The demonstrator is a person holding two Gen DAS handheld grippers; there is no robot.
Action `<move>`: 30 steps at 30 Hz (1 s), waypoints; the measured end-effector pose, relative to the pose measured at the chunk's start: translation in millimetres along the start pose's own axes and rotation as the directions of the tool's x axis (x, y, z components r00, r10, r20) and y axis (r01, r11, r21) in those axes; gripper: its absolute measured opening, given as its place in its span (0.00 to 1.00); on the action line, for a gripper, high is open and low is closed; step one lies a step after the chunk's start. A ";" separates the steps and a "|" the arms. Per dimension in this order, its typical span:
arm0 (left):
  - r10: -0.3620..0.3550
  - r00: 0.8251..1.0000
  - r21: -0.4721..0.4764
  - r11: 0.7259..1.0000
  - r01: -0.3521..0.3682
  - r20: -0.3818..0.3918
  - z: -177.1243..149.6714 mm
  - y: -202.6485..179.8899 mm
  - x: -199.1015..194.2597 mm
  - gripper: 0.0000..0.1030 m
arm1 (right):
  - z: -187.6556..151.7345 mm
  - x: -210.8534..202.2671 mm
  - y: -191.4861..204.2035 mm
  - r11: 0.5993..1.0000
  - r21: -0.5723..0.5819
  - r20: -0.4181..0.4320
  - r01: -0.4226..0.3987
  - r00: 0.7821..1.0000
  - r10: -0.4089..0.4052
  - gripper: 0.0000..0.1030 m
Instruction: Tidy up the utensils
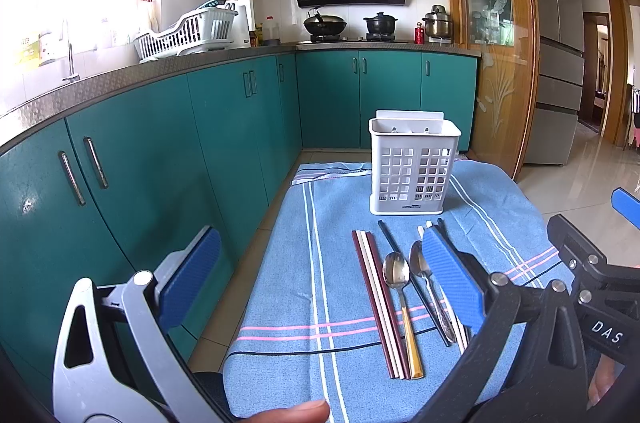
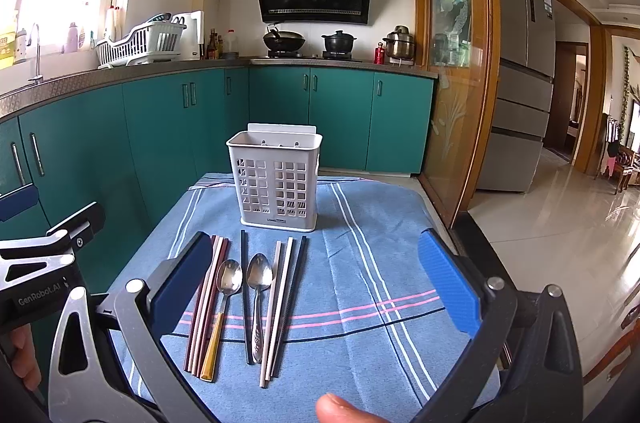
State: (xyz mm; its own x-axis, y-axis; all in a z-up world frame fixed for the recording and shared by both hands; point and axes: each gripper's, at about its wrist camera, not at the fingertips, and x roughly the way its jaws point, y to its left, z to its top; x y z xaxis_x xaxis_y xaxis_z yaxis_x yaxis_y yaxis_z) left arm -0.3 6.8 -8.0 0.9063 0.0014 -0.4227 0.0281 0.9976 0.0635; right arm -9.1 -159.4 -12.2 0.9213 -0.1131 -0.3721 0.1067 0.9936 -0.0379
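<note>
A white slotted utensil holder (image 1: 414,167) (image 2: 276,179) stands upright at the far side of a blue striped cloth (image 1: 320,263) (image 2: 360,263). In front of it lie brown and white chopsticks (image 1: 380,303) (image 2: 206,299), a wooden-handled spoon (image 1: 400,287) (image 2: 224,299), a black chopstick (image 2: 245,295), a metal spoon (image 1: 426,283) (image 2: 259,295), and more white and black chopsticks (image 2: 280,307). My left gripper (image 1: 320,279) hovers open above the cloth's left part. My right gripper (image 2: 316,283) hangs open over the utensils, holding nothing.
Teal cabinets (image 1: 160,151) run along the left and back under a counter with a dish rack (image 1: 188,31), a wok (image 2: 284,43) and pots. A glass sliding door (image 2: 456,63) and a fridge (image 2: 524,83) stand to the right. A fingertip (image 2: 340,409) shows at the bottom.
</note>
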 end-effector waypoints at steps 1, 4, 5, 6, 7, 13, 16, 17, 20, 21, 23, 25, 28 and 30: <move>0.000 1.000 0.000 1.000 0.000 -0.001 0.0 0.1 0.2 0.97 | 0.0 0.4 0.7 1.000 -0.001 -0.002 0.000 1.000 0.000 0.97; 0.003 1.000 0.000 1.000 -0.003 -0.003 1.0 1.2 0.1 0.97 | -1.1 0.8 1.5 1.000 -0.005 -0.005 -0.001 1.000 0.001 0.97; 0.005 1.000 0.000 1.000 -0.005 -0.003 1.6 1.6 -0.1 0.97 | -0.8 2.3 1.0 1.000 -0.006 -0.005 -0.002 1.000 0.002 0.97; 0.007 1.000 -0.001 1.000 -0.007 -0.002 1.9 2.0 -0.7 0.97 | -0.6 2.3 1.1 1.000 -0.006 -0.005 -0.004 1.000 0.004 0.97; 0.008 1.000 -0.001 1.000 -0.008 -0.001 2.8 2.6 0.1 0.97 | -0.4 2.5 1.1 1.000 -0.006 -0.005 -0.004 1.000 0.004 0.97; 0.015 1.000 -0.006 1.000 -0.015 -0.001 3.7 5.3 0.4 0.97 | 0.6 3.1 0.4 1.000 -0.007 -0.005 -0.006 1.000 0.006 0.97; 0.013 1.000 -0.005 1.000 -0.013 -0.007 2.6 4.9 1.3 0.97 | -0.5 3.7 -0.3 1.000 -0.010 -0.008 -0.010 1.000 0.010 0.97; 0.013 1.000 -0.005 1.000 -0.013 -0.007 2.7 4.3 1.5 0.97 | -0.4 3.6 -0.1 1.000 -0.012 -0.008 -0.011 1.000 0.011 0.97; 0.013 1.000 -0.003 1.000 -0.013 -0.007 2.4 4.5 2.4 0.97 | -0.4 3.6 -0.2 1.000 -0.011 -0.007 -0.010 1.000 0.010 0.97; 0.013 1.000 -0.004 1.000 -0.013 -0.008 2.3 4.3 2.4 0.97 | -0.1 4.3 -0.2 1.000 -0.011 -0.007 -0.010 1.000 0.010 0.97; 0.013 1.000 -0.004 1.000 -0.013 -0.010 2.1 4.2 2.5 0.97 | -0.2 4.3 -0.1 1.000 -0.011 -0.008 -0.010 1.000 0.010 0.97; 0.012 1.000 -0.004 1.000 -0.012 -0.012 2.1 3.8 2.7 0.97 | -0.8 4.8 -0.7 1.000 -0.009 -0.009 -0.010 1.000 0.010 0.97; 0.012 1.000 -0.004 1.000 -0.012 -0.013 2.1 3.4 2.7 0.97 | -0.9 4.9 -0.5 1.000 -0.010 -0.009 -0.010 1.000 0.010 0.97; 0.012 1.000 -0.004 1.000 -0.013 -0.013 2.0 3.3 2.9 0.97 | -0.9 5.6 -0.4 1.000 -0.011 -0.010 -0.012 1.000 0.012 0.97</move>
State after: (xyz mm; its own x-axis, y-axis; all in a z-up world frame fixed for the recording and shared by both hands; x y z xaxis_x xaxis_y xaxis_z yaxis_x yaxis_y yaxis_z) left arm 3.2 9.9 -7.2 0.9009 0.0148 -0.4337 0.0151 0.9977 0.0655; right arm -4.4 -160.4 -15.1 0.9188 -0.1011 -0.3816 0.0912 0.9949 -0.0439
